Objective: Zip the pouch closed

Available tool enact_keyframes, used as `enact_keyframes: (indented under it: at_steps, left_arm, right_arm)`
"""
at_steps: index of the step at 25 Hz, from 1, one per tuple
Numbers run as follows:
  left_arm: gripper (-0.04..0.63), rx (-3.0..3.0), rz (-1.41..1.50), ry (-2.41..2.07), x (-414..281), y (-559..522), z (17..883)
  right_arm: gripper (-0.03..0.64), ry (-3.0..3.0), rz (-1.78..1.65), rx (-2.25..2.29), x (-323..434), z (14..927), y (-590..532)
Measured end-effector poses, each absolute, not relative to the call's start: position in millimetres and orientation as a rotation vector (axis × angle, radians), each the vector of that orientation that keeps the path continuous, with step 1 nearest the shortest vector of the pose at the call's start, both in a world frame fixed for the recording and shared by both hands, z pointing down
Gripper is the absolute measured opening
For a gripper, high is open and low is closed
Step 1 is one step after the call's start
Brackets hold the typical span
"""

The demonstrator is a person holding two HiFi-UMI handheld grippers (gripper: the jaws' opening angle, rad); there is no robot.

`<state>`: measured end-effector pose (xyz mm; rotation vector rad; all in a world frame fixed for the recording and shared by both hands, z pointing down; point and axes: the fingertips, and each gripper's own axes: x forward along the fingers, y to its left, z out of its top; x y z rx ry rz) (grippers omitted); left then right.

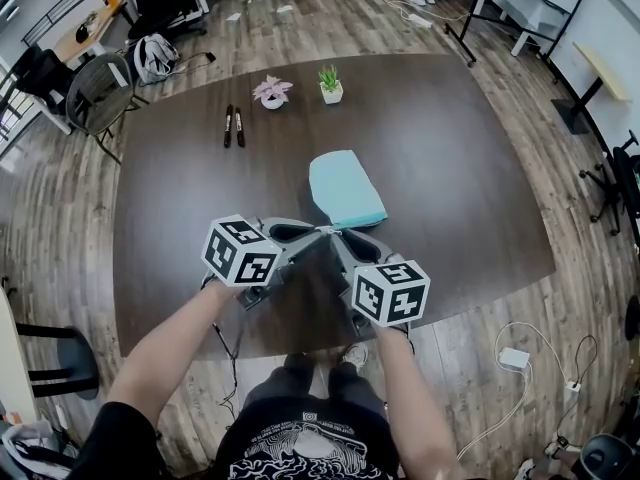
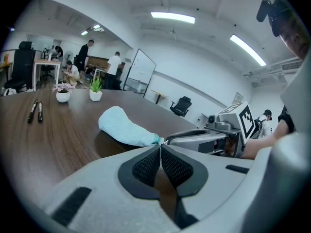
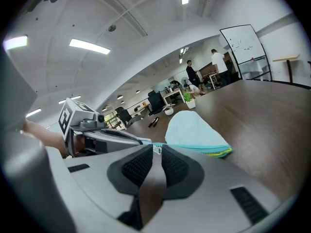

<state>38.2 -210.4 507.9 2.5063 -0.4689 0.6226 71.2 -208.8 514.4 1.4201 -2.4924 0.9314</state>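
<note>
Left gripper (image 2: 159,144) clamped on pouch (image 2: 124,127) end at frame centre, right gripper (image 3: 156,147) pinching zip pull (image 3: 157,150), black-and-white marker cubes (image 1: 242,251) on both.

Two forearms, left (image 1: 165,343) and right (image 1: 405,388), reach over the table's (image 1: 450,168) near edge: left gripper (image 2: 160,145) has jaws together on the pouch's (image 1: 345,188) near corner, right gripper (image 3: 154,148), tip to tip beside it, nips the zipper pull (image 3: 156,150).

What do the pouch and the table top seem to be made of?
Pouch: probably soft fabric, matte light blue; its shape is rounded and puffy, with no shine.
Table: dark brown wood or a wood-look laminate with a slight sheen; grain streaks show, but I cannot tell which of the two it is.
</note>
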Motion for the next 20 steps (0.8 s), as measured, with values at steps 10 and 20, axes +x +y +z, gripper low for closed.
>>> enact_keyframes:
  at_steps: [10, 20]
  left_arm:
    - [0.018, 2.498, 0.618, -0.496, 35.9, -210.4, 510.0]
    - [0.017, 2.499, 0.61, -0.506, 36.7, -210.4, 508.5]
  right_arm:
    - [0.024, -2.49, 0.929, 1.426, 69.3, 514.7, -206.0]
    - [0.003, -2.471, 0.84, 1.423, 65.8, 513.2, -206.4]
